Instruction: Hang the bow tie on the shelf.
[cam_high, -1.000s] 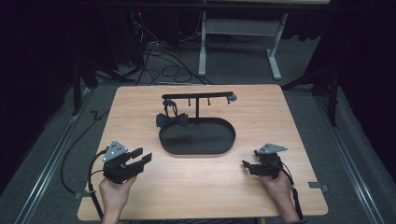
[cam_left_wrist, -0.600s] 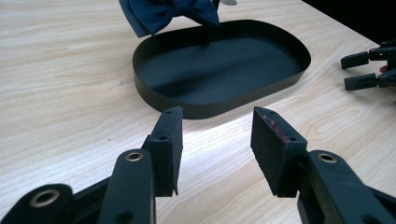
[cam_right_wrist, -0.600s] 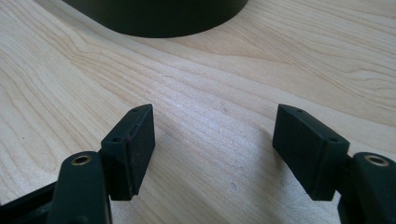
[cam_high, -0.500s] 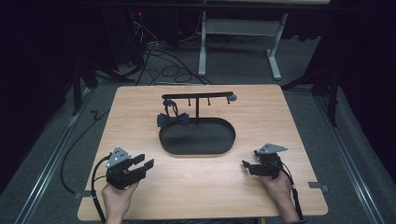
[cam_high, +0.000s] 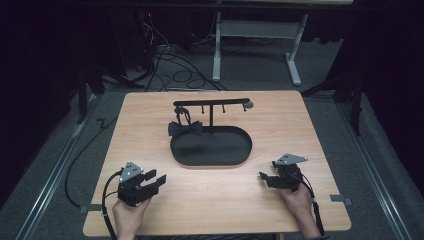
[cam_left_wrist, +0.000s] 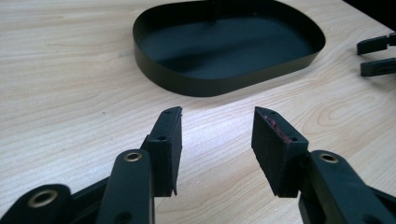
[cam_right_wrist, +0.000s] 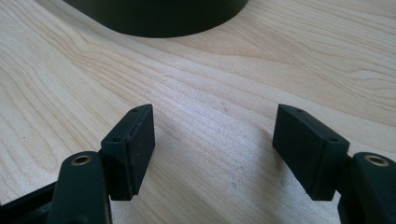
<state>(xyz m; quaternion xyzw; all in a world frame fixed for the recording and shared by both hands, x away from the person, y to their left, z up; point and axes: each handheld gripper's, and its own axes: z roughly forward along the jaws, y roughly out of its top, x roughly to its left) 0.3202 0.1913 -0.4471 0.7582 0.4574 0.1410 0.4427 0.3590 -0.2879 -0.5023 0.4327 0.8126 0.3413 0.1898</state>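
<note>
One dark bow tie (cam_high: 185, 129) hangs from the left end of a black stand (cam_high: 211, 104), just above the far left rim of the oval black tray (cam_high: 211, 162) that forms the stand's base in the middle of the wooden surface (cam_high: 320, 130). Taking the tray as landmark, the left gripper (cam_high: 156, 179) sits near its front left, the right gripper (cam_high: 263, 177) near its front right, both close to the surface and held by a hand at the near edge. The bow tie lies beyond the tray's left end, so it is forward and slightly to the right of the left gripper, and well across the tray from the right one; the left gripper looks the nearer of the two and the likelier to reach it. The tie's long axis runs side to side, parallel with the stand's top bar and the tray's length. In the left gripper view the jaws of the left gripper (cam_left_wrist: 217, 135) stand moderately apart with nothing between them, pointing toward the tray (cam_left_wrist: 196, 86); the tips of the other gripper show at the right edge. In the right gripper view the right gripper (cam_right_wrist: 212, 140) is spread wide and empty over bare wood, the tray's wall (cam_right_wrist: 159, 21) just ahead. Counted: one bow tie, one stand, one tray, two grippers.
</note>
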